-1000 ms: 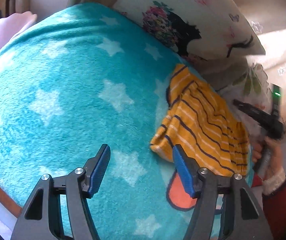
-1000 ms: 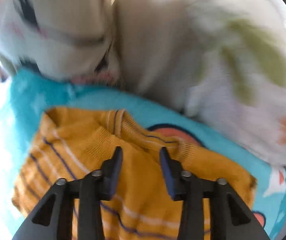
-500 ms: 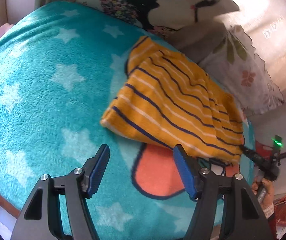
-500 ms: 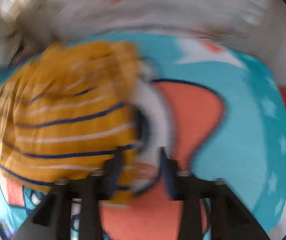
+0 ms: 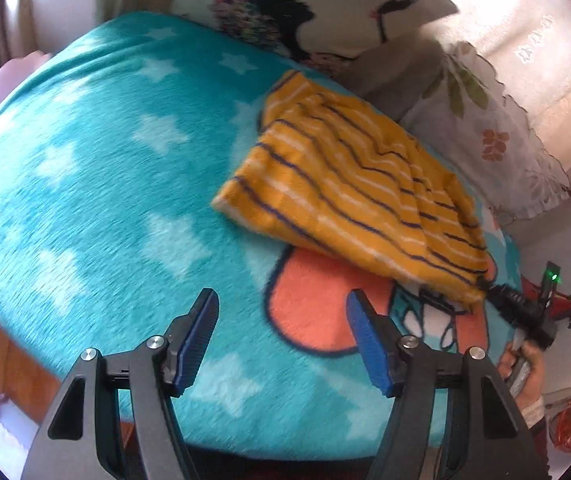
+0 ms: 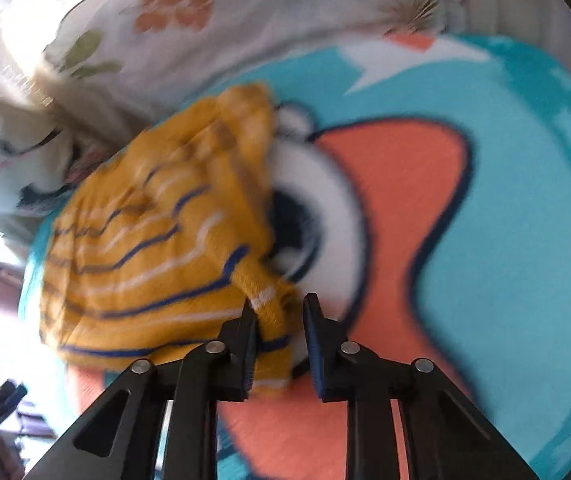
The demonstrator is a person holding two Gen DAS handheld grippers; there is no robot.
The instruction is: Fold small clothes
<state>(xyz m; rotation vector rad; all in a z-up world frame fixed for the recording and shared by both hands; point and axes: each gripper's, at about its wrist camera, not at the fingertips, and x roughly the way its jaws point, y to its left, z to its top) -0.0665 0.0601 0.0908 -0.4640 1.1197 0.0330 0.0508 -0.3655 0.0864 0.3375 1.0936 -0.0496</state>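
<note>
Our right tool [image 6: 275, 320], partly open, has a corner of the striped top [image 5: 349, 184] between its fingers on the bed's far right; left tool [image 5: 281, 316] gapes empty. We should grip firmly, then fold evenly.

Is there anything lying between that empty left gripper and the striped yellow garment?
Nothing visible. Only bare teal blanket lies between the open left gripper and the striped yellow garment. The right gripper has the garment's near corner between its fingers.
</note>
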